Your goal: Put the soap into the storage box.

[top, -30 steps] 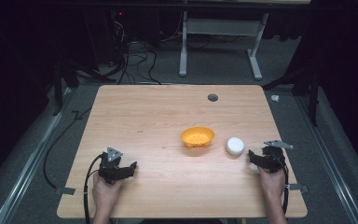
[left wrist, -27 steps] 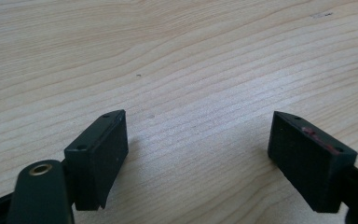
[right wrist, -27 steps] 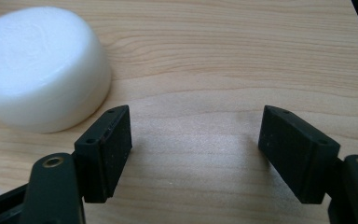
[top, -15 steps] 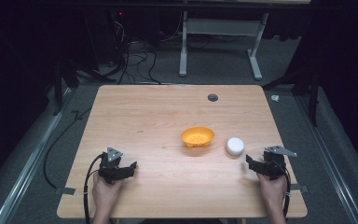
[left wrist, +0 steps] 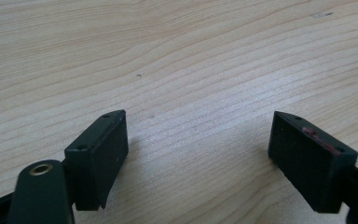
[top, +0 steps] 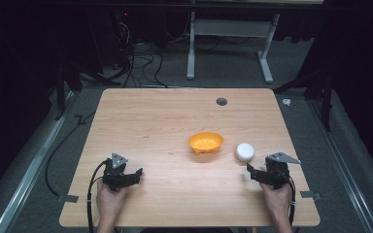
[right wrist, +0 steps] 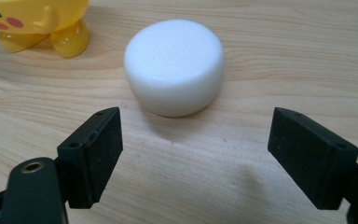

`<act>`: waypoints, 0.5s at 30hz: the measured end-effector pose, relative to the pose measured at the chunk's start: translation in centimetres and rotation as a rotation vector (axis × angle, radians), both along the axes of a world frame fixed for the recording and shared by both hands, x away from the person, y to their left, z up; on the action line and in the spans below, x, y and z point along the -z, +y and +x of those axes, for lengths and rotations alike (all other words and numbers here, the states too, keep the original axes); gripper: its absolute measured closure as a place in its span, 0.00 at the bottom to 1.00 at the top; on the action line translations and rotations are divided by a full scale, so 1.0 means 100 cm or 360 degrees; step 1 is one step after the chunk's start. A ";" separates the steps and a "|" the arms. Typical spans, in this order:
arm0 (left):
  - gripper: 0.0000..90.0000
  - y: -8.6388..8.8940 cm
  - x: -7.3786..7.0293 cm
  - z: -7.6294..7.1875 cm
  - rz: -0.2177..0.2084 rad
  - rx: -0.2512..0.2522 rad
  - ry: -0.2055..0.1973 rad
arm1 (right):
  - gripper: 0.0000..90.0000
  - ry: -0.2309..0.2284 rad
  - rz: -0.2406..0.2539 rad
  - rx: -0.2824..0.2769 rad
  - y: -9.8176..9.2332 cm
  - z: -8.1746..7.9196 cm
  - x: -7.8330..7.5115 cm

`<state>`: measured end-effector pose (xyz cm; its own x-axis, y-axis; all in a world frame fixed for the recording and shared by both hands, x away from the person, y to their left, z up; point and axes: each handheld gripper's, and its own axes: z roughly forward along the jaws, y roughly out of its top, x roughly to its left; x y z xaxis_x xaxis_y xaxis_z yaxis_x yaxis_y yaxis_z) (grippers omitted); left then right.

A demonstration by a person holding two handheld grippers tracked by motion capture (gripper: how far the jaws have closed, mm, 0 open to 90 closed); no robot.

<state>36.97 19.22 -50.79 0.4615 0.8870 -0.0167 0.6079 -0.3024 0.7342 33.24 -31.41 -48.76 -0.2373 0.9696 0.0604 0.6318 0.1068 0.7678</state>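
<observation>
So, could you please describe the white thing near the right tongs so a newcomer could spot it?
On the wooden table, look right of the orange bowl. There sits a white puck, just ahead of the open right tongs: a low, round, plain disc, unlike the hollow bowl.

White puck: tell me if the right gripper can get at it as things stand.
Probably yes. The right gripper has just been opening, nothing between its jaws, and the white puck sits straight ahead on bare table.

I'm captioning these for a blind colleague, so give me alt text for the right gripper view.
A white puck sits on the wooden table just beyond the right gripper, whose open black jaws have just been widening with nothing between them. A yellow bowl stands at the upper left.
</observation>
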 end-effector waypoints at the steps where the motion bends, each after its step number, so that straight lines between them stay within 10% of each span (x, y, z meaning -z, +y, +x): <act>1: 0.23 0.000 0.000 0.000 0.0000 0.0000 0.0000 | 0.18 -0.0007 -0.0004 -0.0002 0.003 0.003 0.000; 15: 0.23 0.000 0.000 0.000 0.0000 0.0000 0.0000 | 0.15 0.0011 -0.0059 -0.0039 0.017 0.024 -0.003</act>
